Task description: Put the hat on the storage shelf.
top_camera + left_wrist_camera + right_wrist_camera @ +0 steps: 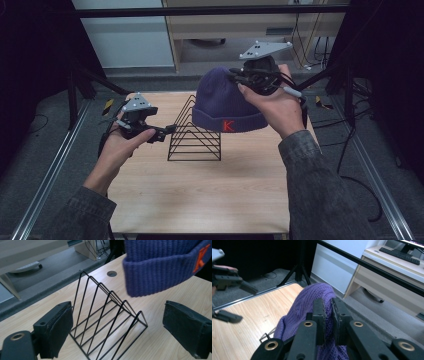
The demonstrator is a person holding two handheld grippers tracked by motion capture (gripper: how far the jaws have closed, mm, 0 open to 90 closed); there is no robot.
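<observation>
A purple knit beanie [220, 97] with an orange K on its cuff hangs in the air over the right end of a black wire rack [196, 134]. My right gripper [239, 76] is shut on the beanie's crown; the purple knit [308, 302] is pinched between its jaws. The rack [107, 322] stands on the wooden table [200, 190], made of several triangular wire dividers. My left gripper [169, 132] is open at the rack's left side, its pads [60, 332] set wide apart with nothing between them. The beanie's cuff [160, 272] hangs just above the rack's far end.
A metal frame with black bars surrounds the table. A desk with a keyboard [399, 252] stands behind it. Cables [310, 45] lie on the floor at the back right. A round hole [111, 273] sits in the tabletop beyond the rack.
</observation>
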